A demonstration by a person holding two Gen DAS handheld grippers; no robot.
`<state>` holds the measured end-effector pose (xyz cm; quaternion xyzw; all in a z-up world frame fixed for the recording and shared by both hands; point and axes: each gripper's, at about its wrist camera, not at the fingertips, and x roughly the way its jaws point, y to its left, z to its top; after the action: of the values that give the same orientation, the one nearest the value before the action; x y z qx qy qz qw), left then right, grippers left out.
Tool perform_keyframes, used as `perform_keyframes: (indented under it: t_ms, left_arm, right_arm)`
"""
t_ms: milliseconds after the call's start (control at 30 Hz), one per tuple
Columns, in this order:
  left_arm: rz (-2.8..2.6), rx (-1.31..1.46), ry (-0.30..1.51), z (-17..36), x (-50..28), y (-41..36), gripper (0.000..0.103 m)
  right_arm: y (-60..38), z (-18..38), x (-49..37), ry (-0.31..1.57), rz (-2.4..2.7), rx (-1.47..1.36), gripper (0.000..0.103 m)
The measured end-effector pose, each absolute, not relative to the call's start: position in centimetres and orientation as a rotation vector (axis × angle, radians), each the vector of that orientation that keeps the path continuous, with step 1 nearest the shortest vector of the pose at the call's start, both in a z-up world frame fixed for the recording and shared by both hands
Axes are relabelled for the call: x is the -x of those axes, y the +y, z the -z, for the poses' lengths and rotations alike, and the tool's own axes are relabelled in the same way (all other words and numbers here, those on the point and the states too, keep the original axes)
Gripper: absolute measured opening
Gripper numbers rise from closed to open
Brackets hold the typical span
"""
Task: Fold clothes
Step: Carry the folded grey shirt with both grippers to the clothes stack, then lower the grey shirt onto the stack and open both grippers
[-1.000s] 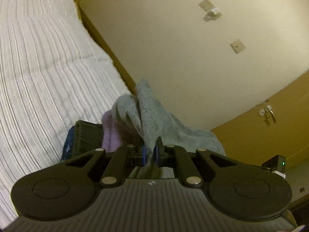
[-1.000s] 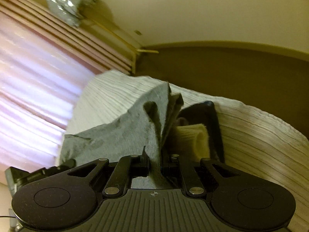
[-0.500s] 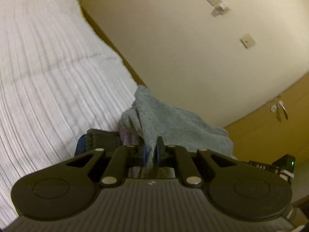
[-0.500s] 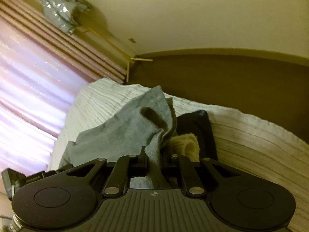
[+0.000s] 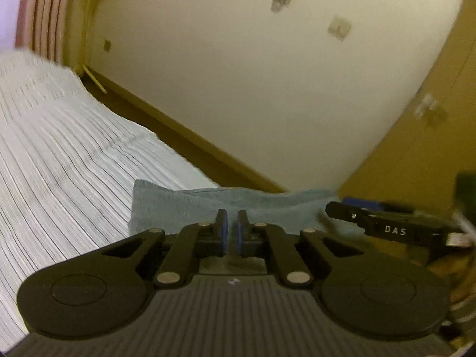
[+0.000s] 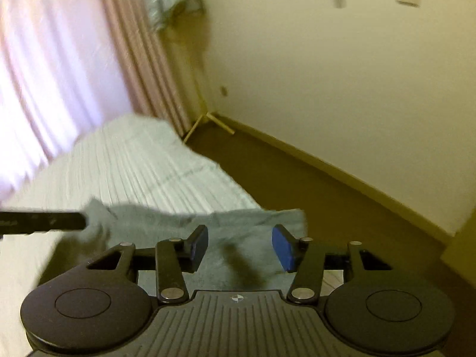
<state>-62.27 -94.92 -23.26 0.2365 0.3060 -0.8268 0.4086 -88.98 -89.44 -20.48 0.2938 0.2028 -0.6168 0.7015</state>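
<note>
Presently, on my left gripper (image 5: 232, 227) I log the jaws drawn nearly together, blue pads facing across a thin gap; whether any cloth sits between them I cannot tell. On my right gripper (image 6: 239, 245) the jaws stand wide apart with nothing between them, one blue pad turned toward the camera. Item one: a grey garment (image 5: 184, 205), spread flat on the bed just ahead of both sets of jaws, its far edge fairly straight in the left wrist view and somewhat rumpled at the left side in the right wrist view (image 6: 166, 223). Item two: the bed (image 5: 59, 154), covered in a white ribbed spread, carrying the garment near its edge. Item three: brown floor (image 6: 312, 196) beside the bed, running to a cream wall (image 5: 238, 74) with pale switch plates high up. Item four: pink curtain (image 6: 59, 68) behind the far end of the bed. Both views are motion-blurred.
</note>
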Motion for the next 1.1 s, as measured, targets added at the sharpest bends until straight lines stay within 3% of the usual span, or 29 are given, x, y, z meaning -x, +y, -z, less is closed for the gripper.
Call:
perform_keyframes:
  t_ms: [100,233,400,567,700,933,1100]
  left_arm:
    - [2.015,-0.594,0.73,25.9,63.6,-96.9,0.004]
    - [1.943,-0.572,0.778,28.0,63.1,-99.2,0.005]
    - [1.87,-0.546,0.774,26.5,61.0,-98.2,0.005]
    - [1.76,-0.507,0.789,23.5,56.6,-93.8,0.005]
    - [1.751,-0.494,0.831,22.3,55.5,-88.4,0.005]
    - [1.598,-0.631,0.935,23.5,55.9,-83.6,0.006]
    - [1.593,-0.713,0.869,19.8,56.2,-80.2,0.023]
  right_arm:
    - [-91.2,23.3,89.2,0.464,1.439,-0.678,0.052]
    - [-91.7,24.5,92.2,0.336,1.49,-0.884,0.053]
    - [-88.7,22.1,96.0,0.241,1.556,-0.967,0.053]
    - [-82.3,18.3,96.6,0.21,1.635,-0.878,0.053]
    - [-78.1,17.6,93.6,0.242,1.582,-0.852,0.053]
    - [-76.1,20.7,89.6,0.542,1.587,-0.922,0.053]
    - [-72.2,17.2,89.1,0.539,1.585,-0.924,0.053]
